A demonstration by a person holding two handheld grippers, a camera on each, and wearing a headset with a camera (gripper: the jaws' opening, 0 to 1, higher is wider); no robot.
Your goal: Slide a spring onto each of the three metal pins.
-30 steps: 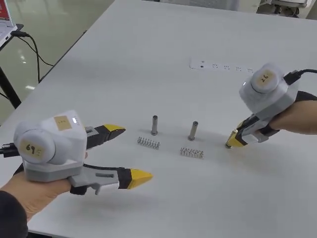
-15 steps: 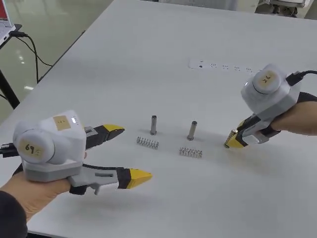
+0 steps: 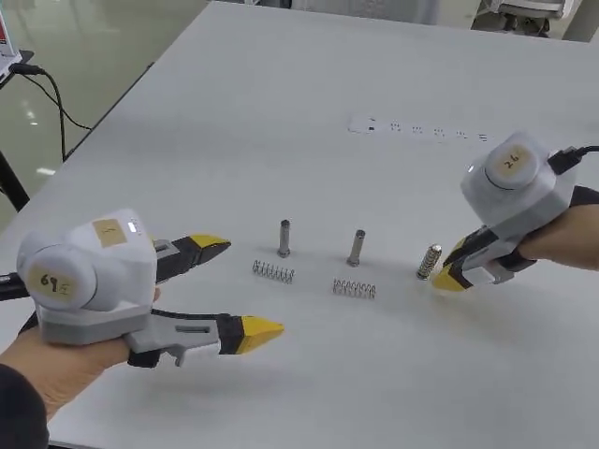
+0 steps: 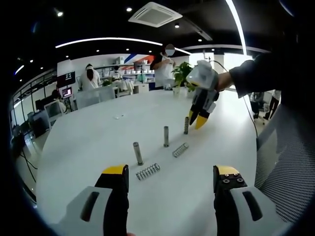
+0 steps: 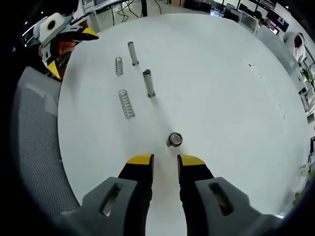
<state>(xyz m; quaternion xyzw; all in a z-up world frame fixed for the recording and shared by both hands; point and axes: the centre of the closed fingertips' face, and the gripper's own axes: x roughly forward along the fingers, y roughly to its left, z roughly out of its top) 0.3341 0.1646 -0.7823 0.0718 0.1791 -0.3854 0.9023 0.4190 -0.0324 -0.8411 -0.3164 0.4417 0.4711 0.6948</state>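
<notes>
My right fingers (image 5: pixel 141 160) are slightly parted, my left fingers (image 4: pixel 115 172) wide, both empty. The spring (image 5: pixel 126 103) at eleven o'clock looks light and squashy: I'd pinch it mid-coil, gently.

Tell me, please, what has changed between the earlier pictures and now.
The right gripper has let go of the spring-sleeved pin and drawn back a little; its jaws now stand slightly apart just short of it. That pin stands free with its spring on. Unchanged: the left gripper hovers open, the two bare pins stand, and the two loose springs lie on the table.
</notes>
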